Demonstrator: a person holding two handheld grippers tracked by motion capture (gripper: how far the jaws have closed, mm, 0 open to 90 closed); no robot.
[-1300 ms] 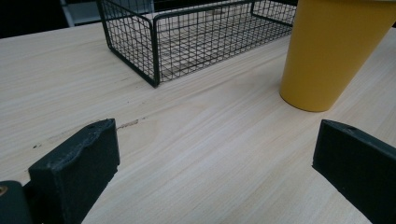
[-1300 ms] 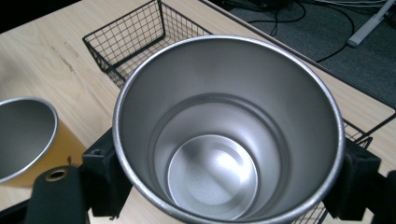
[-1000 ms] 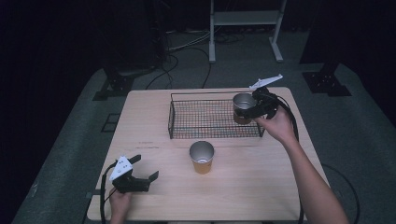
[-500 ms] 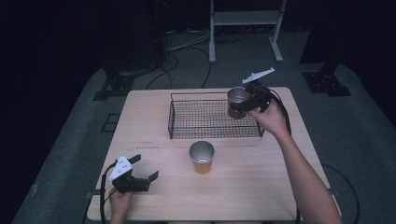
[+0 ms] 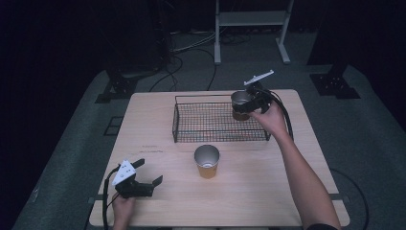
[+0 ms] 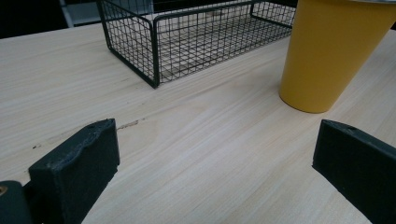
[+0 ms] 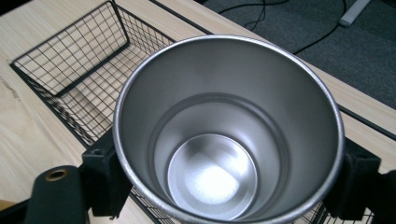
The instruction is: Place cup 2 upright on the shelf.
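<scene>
My right gripper is shut on a cup with a silvery metal inside, held upright over the right end of the black wire basket. In the right gripper view the held cup is empty, with a black jaw pressed on each side, and the basket lies below it. A second cup, orange outside and metal inside, stands on the table in front of the basket. My left gripper rests open at the front left of the table. In the left gripper view the orange cup stands ahead on the right.
The light wooden table stands on grey carpet. Cables and a white metal frame lie on the floor behind the table. The basket is empty inside in the left gripper view.
My right gripper has carried the cup leftward and slightly farther back, over the basket's right end. The left gripper and the orange cup have stayed in place.
</scene>
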